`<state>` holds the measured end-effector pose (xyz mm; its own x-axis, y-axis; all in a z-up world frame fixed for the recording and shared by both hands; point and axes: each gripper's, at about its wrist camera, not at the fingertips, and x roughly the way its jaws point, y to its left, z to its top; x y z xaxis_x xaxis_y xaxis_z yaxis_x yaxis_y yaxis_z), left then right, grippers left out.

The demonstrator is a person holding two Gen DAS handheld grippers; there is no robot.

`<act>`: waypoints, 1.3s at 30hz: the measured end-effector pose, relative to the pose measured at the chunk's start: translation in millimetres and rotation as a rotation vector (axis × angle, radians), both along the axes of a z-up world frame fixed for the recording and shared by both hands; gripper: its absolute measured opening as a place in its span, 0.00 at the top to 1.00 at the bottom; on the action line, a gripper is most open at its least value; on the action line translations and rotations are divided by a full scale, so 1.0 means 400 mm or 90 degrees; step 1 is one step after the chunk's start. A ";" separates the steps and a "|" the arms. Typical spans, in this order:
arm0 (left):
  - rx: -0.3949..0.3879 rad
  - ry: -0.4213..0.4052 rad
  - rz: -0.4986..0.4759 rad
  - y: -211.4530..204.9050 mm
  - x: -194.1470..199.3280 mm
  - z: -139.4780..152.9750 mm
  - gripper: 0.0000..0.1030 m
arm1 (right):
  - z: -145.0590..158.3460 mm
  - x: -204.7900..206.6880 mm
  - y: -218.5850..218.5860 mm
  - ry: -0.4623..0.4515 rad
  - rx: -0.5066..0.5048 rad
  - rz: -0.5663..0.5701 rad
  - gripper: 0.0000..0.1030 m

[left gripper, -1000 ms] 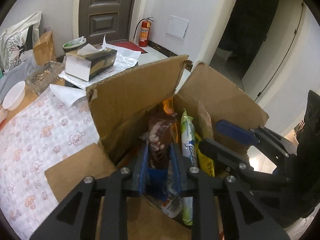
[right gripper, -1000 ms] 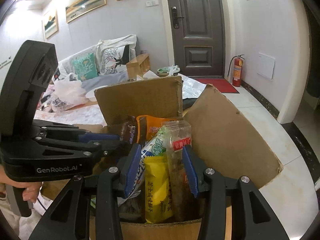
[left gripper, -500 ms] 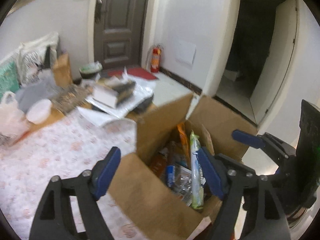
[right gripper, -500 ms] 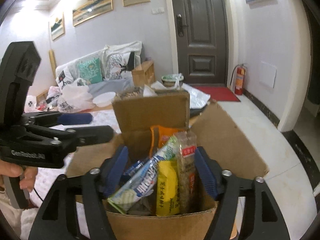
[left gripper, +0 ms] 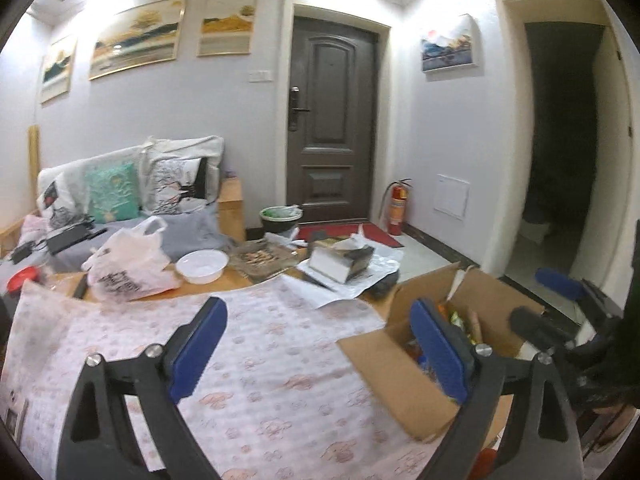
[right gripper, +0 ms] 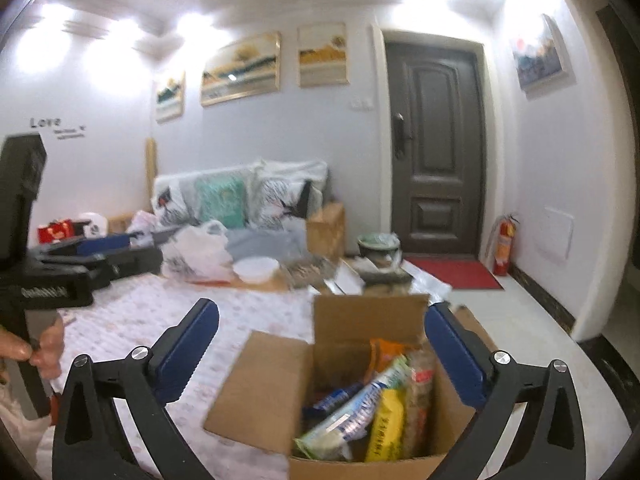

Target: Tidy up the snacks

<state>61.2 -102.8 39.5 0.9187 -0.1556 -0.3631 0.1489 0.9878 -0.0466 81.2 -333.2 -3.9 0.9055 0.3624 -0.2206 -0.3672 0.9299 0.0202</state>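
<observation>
Gaping wide and empty, left claw (left gripper: 316,344) and right claw (right gripper: 322,356) flank the snack box (right gripper: 272,392); labels blurred.

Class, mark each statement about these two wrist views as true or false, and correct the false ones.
1. The left gripper holds a snack packet. False: its jaws are wide open and empty.
2. The cardboard box has its flaps open, with snack packets standing inside. True.
3. The right gripper is shut on the yellow packet. False: it is open, above the box.
4. A white bowl sits on the table beyond the patterned cloth. True.
5. The door is wide open. False: it is closed.
</observation>
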 end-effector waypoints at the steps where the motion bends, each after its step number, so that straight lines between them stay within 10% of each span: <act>1: -0.003 0.001 0.004 0.009 -0.005 -0.009 0.11 | 0.000 -0.003 0.006 -0.005 -0.001 0.005 0.00; 9: -0.002 0.049 0.045 0.036 0.023 -0.110 0.11 | -0.055 0.007 0.031 0.021 -0.008 0.024 0.00; 39: -0.016 0.038 0.004 0.028 0.020 -0.110 0.11 | -0.065 0.004 0.029 0.018 -0.009 0.016 0.00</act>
